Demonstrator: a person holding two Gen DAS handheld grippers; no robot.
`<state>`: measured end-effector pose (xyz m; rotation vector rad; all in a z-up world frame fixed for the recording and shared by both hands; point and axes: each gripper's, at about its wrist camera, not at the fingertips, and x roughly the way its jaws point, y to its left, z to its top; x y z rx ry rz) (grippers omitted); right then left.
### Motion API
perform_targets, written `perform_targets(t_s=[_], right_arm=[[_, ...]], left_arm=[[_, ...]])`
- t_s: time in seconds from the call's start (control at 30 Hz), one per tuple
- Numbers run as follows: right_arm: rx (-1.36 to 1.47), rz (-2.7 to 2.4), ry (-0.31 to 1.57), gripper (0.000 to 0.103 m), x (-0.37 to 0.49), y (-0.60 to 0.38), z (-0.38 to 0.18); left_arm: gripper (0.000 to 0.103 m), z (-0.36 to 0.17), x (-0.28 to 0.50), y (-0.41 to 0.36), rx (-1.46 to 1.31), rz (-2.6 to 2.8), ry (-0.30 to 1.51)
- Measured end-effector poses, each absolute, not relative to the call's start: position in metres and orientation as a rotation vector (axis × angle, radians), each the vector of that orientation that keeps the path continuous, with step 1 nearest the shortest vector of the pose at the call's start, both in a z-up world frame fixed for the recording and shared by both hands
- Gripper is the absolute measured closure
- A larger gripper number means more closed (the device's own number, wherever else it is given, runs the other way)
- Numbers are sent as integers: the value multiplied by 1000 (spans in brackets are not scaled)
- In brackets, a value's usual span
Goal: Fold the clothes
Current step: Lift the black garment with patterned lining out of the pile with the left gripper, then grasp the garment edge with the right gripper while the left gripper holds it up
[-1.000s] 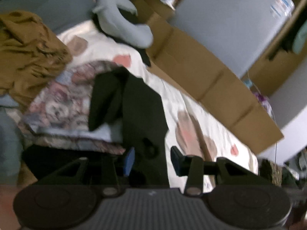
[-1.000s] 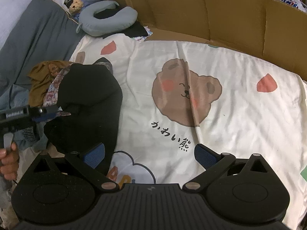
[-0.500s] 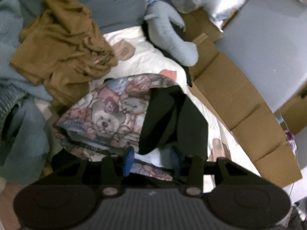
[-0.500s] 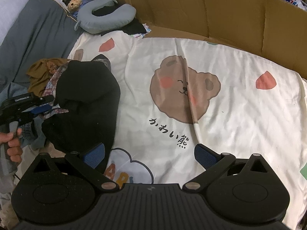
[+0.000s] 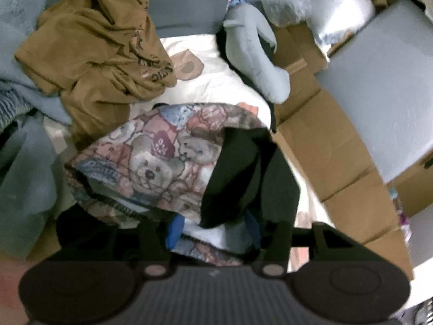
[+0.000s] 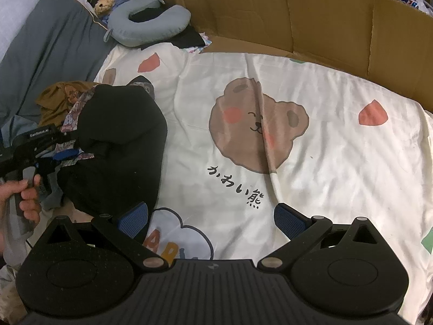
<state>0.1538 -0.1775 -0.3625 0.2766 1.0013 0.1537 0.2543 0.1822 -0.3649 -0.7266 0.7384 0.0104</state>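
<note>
Now; black garment (image 6: 119, 146) soft, bunched; bear-print cloth (image 5: 151, 162) woven; sheet (image 6: 311, 162) creased

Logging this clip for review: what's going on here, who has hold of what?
A person holds tongs in each hand over a bed piled with clothes. The left tongs sit at the bear-print garment and the black garment draped over it; their jaws have just been opening, with cloth between them, so no firm grip shows. The right tongs hover open and empty over the bear bedsheet. Nothing looks folded yet.
</note>
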Motion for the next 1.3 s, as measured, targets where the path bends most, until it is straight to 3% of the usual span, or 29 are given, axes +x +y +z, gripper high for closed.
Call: perform_targets(t_s=[0.07, 0.13, 0.2, 0.23, 0.83, 1.3], right_arm=[[276, 153, 1003, 1, 154, -178, -363], [276, 151, 1005, 1, 154, -178, -363], [275, 151, 1006, 1, 154, -177, -364], [275, 152, 1006, 1, 154, -177, -364], [252, 186, 950, 1, 155, -170, -349], [245, 193, 874, 1, 150, -174, -332]], left_arm=[[69, -362, 254, 188, -743, 7, 693], [74, -361, 254, 194, -770, 21, 669], [96, -362, 255, 198, -792, 32, 664], [99, -362, 255, 200, -795, 34, 666], [100, -297, 246, 140, -725, -311, 611], [100, -295, 243, 26, -608, -675, 748]])
